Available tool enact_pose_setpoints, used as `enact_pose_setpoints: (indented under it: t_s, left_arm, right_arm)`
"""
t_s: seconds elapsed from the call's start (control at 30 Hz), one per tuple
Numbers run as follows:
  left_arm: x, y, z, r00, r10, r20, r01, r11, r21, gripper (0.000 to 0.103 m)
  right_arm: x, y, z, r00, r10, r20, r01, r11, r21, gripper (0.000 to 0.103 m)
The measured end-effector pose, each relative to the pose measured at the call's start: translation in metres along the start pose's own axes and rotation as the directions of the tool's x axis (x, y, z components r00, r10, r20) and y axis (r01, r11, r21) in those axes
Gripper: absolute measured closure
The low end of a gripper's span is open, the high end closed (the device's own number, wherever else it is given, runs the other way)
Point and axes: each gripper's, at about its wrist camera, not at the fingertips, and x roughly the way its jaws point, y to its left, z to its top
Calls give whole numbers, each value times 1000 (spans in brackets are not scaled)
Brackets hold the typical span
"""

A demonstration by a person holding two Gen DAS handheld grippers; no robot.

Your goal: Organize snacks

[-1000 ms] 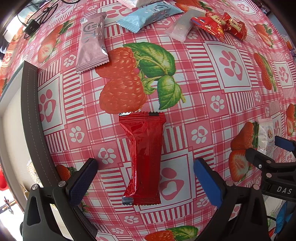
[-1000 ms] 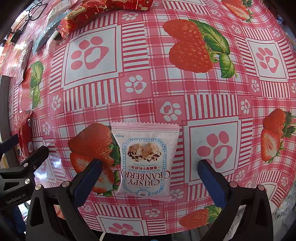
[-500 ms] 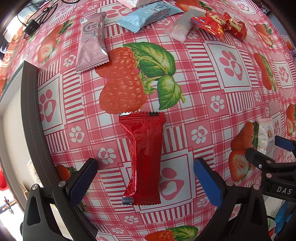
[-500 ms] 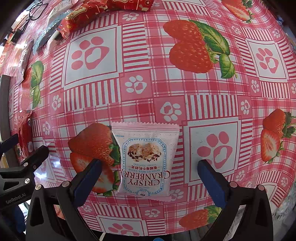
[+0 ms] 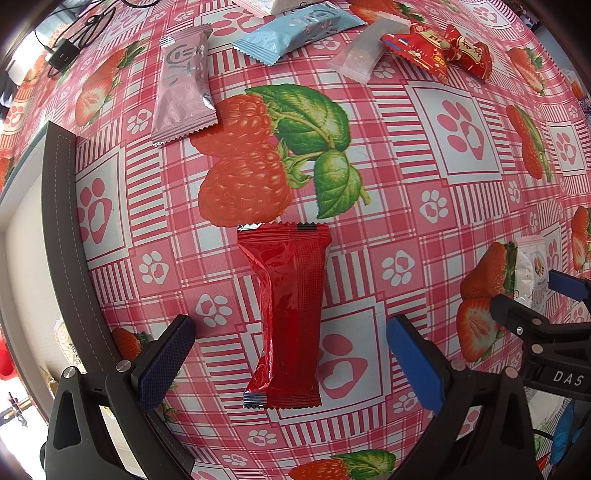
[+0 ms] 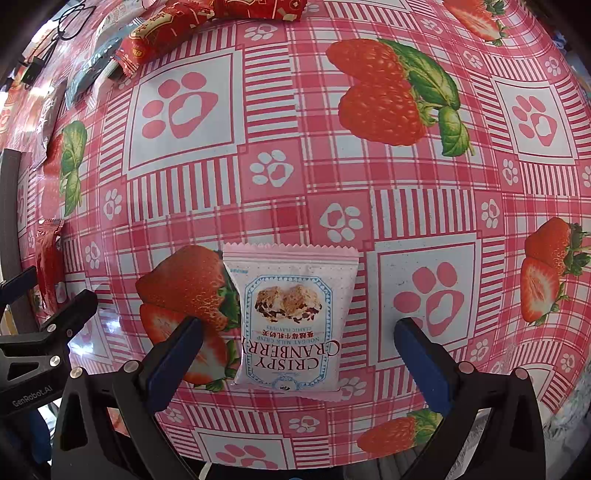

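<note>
1. My left tool [image 5: 290,363] sits low over the worktop [image 5: 461,122], fingers wide apart, gripping nothing.
2. Between those fingers lies the red bar [image 5: 286,314], flat, lengthwise, touched by neither pad.
3. My right tool [image 6: 297,363] is spread just as wide, also holding nothing.
4. The cranberry pack [image 6: 291,321] lies flat between its fingers, print upside down to me, clear of both pads.
5. Left of the red bar, a dark tray rim [image 5: 59,206] curves along the worktop edge.
6. Farther out in the left view: pink pack [image 5: 183,85], blue pack [image 5: 295,31], clear pack [image 5: 364,53], red sweets [image 5: 439,50], all loose on the cloth.
</note>
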Motion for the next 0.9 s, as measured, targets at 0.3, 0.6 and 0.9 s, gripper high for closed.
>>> enact_pose_setpoints:
  t_s: [0.3,0.6,0.9]
  left_arm:
    - [2,-4,2,1000,10,-24,-9,1000,28,0]
    - [4,-11,6,998,19,-52,-17,998,53,0]
    - [-12,-41,3,999,23,-28,-17,983,182,55]
  right_arm:
    - [0,0,1,1000,0,1,0,1000,0,0]
    - [0,3,7,1000,-7,-13,6,1000,-27,0]
    - [-9,18,19,1000,-14,-20,12,997,-73,18]
